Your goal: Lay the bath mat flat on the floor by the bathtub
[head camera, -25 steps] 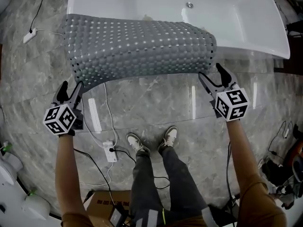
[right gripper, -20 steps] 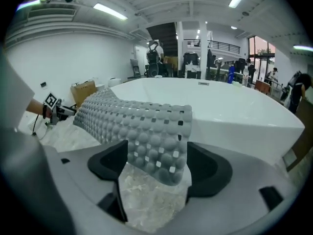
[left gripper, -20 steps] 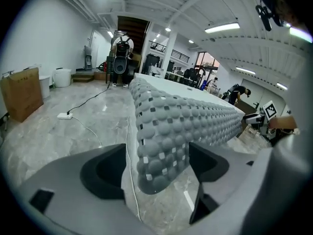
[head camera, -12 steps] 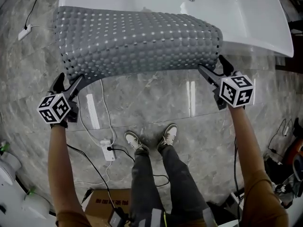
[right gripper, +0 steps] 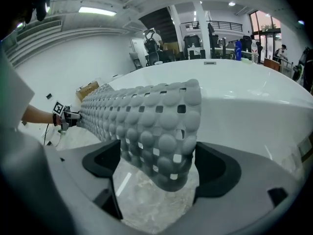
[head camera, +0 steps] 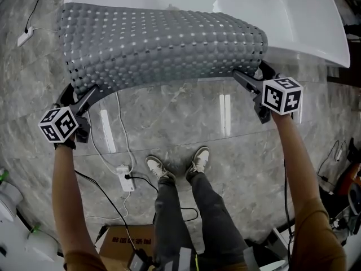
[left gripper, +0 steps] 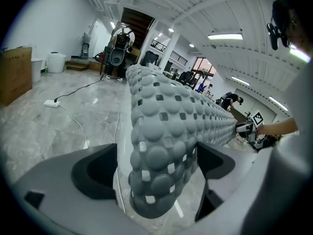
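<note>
At the lower centre of the head view, the person's two shoes [head camera: 198, 160] stand on the grey marble floor [head camera: 186, 117]. Above them are two grippers. The left gripper [head camera: 84, 93] and the right gripper [head camera: 247, 79] each clench one near corner of the single grey bubbled rubber bath mat with square holes [head camera: 163, 44]; only the gripper views show that bite plainly. The mat spans the upper frame, its near edge lifted, in front of the one white bathtub [head camera: 299, 21].
</note>
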